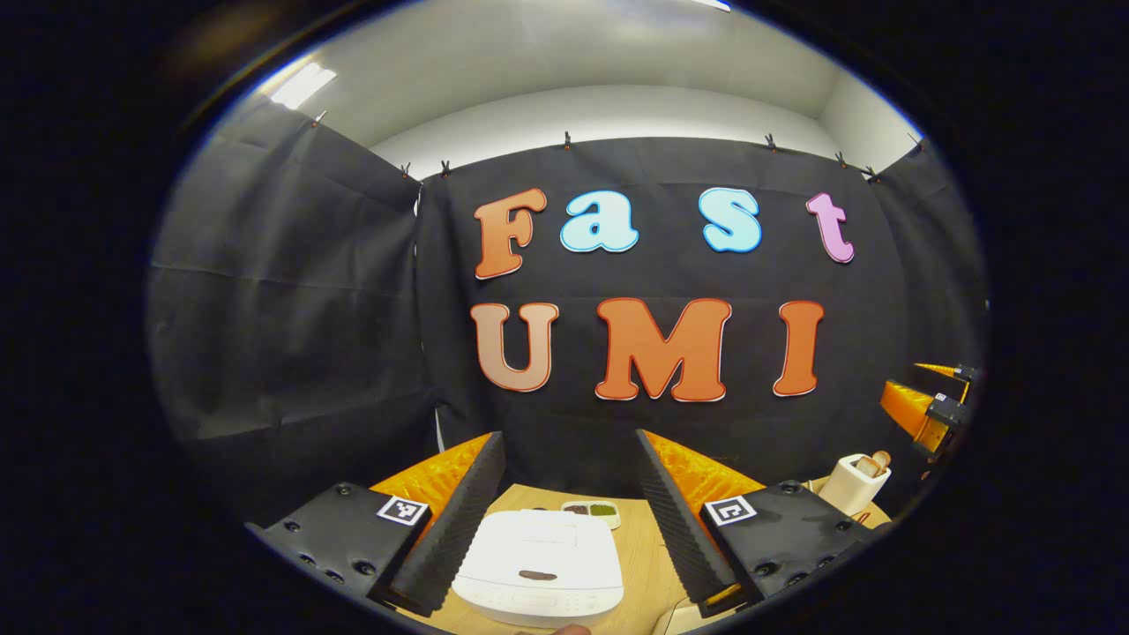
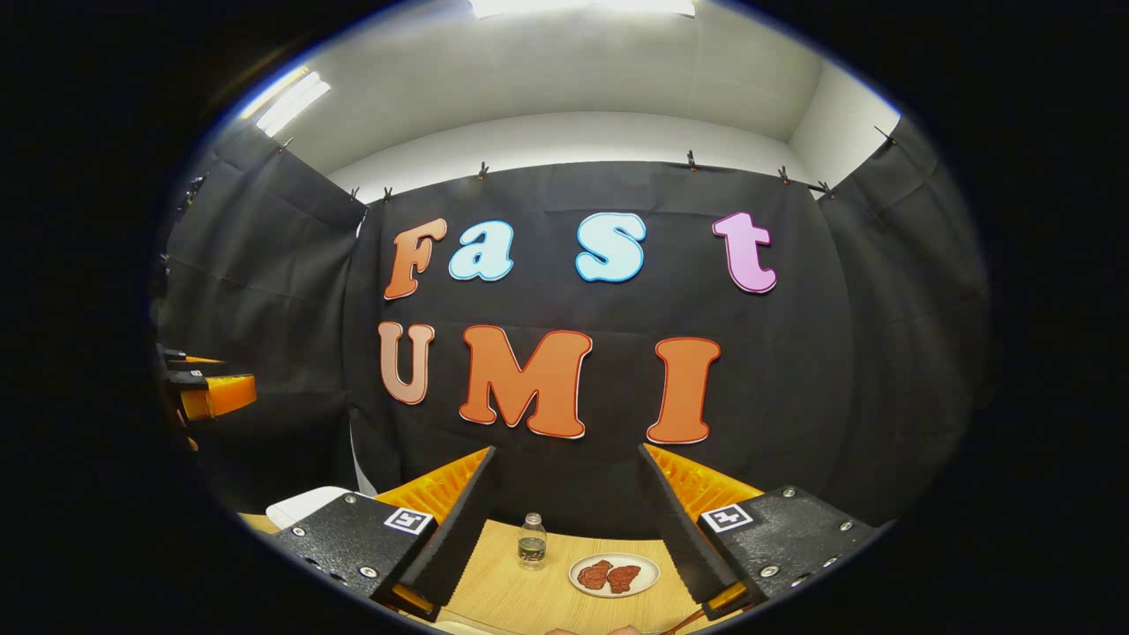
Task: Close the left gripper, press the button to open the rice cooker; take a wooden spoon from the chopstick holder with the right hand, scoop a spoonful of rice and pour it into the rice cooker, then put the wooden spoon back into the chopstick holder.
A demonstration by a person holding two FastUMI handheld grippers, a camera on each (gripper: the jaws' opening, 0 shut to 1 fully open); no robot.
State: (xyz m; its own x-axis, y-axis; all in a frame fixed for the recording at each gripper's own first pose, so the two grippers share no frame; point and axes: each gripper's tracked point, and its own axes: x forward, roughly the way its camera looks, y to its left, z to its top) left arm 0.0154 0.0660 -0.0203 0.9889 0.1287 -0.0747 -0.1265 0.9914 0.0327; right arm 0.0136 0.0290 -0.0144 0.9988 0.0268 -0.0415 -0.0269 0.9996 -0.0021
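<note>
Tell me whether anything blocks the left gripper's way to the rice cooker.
Nothing visible does. The left gripper hangs open above the white rice cooker, lid shut, with only air between. The small dish sits behind the cooker, out of the way.

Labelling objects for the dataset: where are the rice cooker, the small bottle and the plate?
rice cooker (image 1: 538, 564), left gripper view, lid top.
small bottle (image 2: 532, 542), right gripper view, body.
plate (image 2: 648, 571), right gripper view, right rim.

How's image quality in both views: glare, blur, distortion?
Left gripper view: sharp, strong fisheye bending, ceiling light blown out top left, rice cooker evenly lit, no glare. Right gripper view: same curvature, ceiling light clipped at the top; bottle and plate small but in focus.
</note>
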